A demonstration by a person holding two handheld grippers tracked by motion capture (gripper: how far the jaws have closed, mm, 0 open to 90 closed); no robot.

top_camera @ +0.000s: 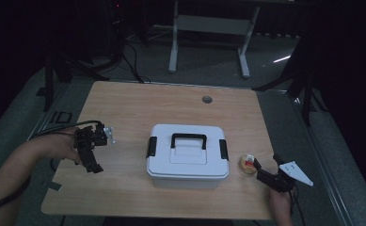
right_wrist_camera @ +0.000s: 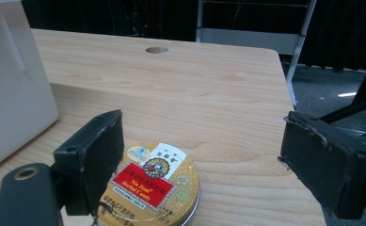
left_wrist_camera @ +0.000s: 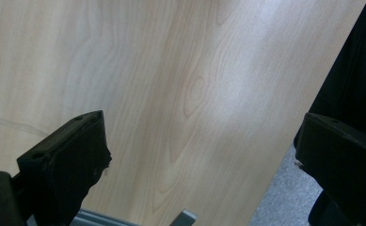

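Note:
A white plastic box [top_camera: 187, 155] with a black handle and two black side latches sits shut in the middle of the wooden table [top_camera: 171, 106]. Just right of it lies a round gold tin [top_camera: 247, 165] with a red label. My right gripper [top_camera: 267, 166] is open beside that tin; in the right gripper view the tin [right_wrist_camera: 153, 186] lies low between the jaws, partly behind the left jaw, with my right gripper [right_wrist_camera: 202, 125] wide apart. My left gripper [top_camera: 89, 157] hangs open over bare wood at the table's left, and in the left gripper view my left gripper [left_wrist_camera: 202, 125] holds nothing.
The box's white side [right_wrist_camera: 11, 84] stands close to the left of the right gripper. A round cable hole [top_camera: 207, 99] is at the table's far side. A white desk frame [top_camera: 209, 28] stands on the floor beyond. The table's edge [left_wrist_camera: 284, 141] runs near the left gripper.

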